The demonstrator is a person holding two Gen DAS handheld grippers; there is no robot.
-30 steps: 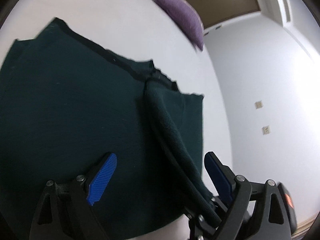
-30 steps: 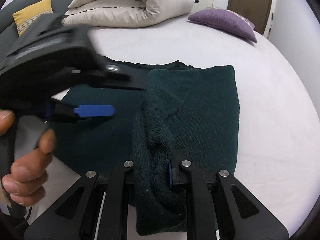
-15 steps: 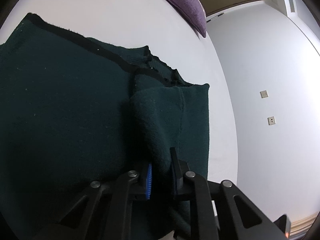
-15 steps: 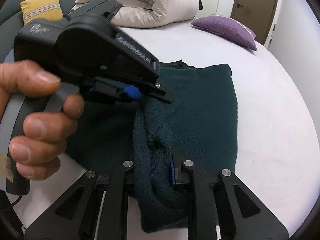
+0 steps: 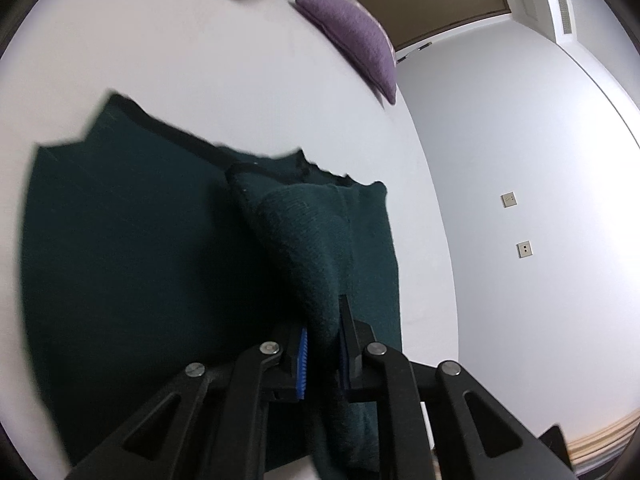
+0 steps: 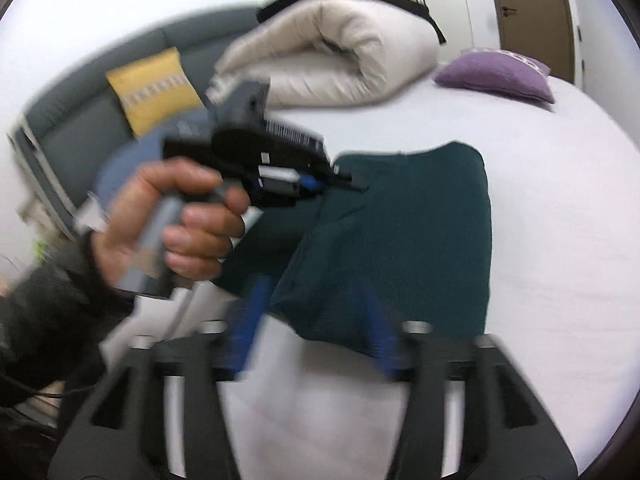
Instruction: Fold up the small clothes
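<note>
A dark green knitted sweater (image 5: pixel 120 260) lies on the white bed, its right part folded over. My left gripper (image 5: pixel 322 356) is shut on a raised fold of the sweater (image 5: pixel 316 264) and lifts it off the rest. In the right wrist view the left gripper (image 6: pixel 340 182) sits over the sweater (image 6: pixel 420 232), held by a hand. My right gripper (image 6: pixel 316 336) is open with blue pads, blurred, at the sweater's near edge and holds nothing.
A purple pillow (image 6: pixel 496 76) and a rolled beige duvet (image 6: pixel 332 64) lie at the far side of the bed (image 6: pixel 560 280). A grey headboard with a yellow cushion (image 6: pixel 152 88) is at the left. A wall with sockets (image 5: pixel 524 248) is at the right.
My right gripper has let go of the sleeve fold, opened and pulled back. My left gripper, which closed on the fold half a second ago, has lifted it.
</note>
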